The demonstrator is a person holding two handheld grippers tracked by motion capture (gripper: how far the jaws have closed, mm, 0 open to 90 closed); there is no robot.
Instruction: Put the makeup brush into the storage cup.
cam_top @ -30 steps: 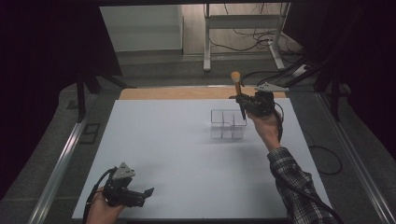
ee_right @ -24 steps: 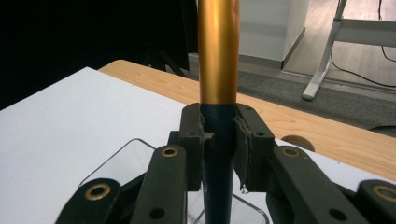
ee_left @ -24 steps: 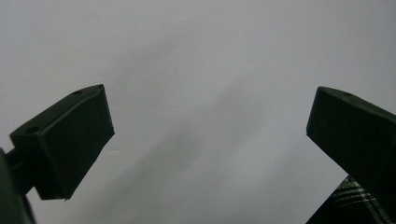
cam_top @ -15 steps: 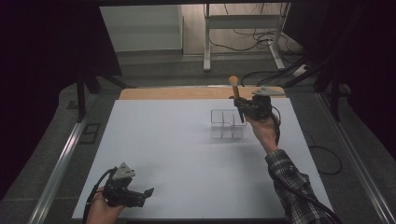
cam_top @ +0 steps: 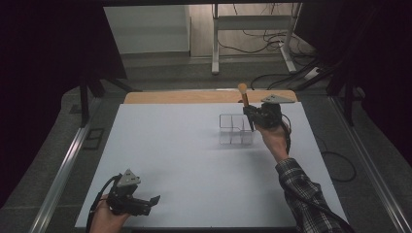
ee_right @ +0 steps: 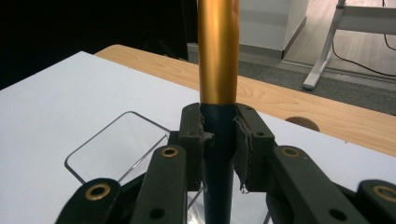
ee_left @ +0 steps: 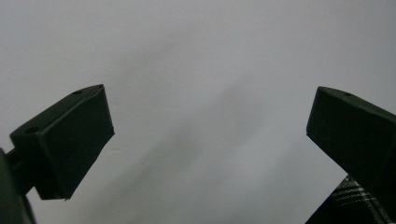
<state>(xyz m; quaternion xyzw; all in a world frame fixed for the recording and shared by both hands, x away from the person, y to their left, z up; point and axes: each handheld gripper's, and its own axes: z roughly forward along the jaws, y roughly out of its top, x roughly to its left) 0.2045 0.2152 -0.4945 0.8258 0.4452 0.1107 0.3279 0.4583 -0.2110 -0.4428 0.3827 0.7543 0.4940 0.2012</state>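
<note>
At the table's near left corner, the left claw (cam_top: 154,199) rests with jaws spread, holding nothing. Toward the far right edge, the right claw (cam_top: 248,112) clenches an upright gold-and-dark-handled brush (cam_top: 244,98) above a clear plastic compartment organiser (cam_top: 235,129).

High view overlooks the white table (cam_top: 194,160); gripper views sit close above it.

a white table (cam_top: 194,160) carries the things, with a wooden strip (cam_top: 194,97) along its far edge. a clear organiser (cam_top: 235,129) with compartments stands directly on it, far right of the middle. grey floor lies around the table.
</note>
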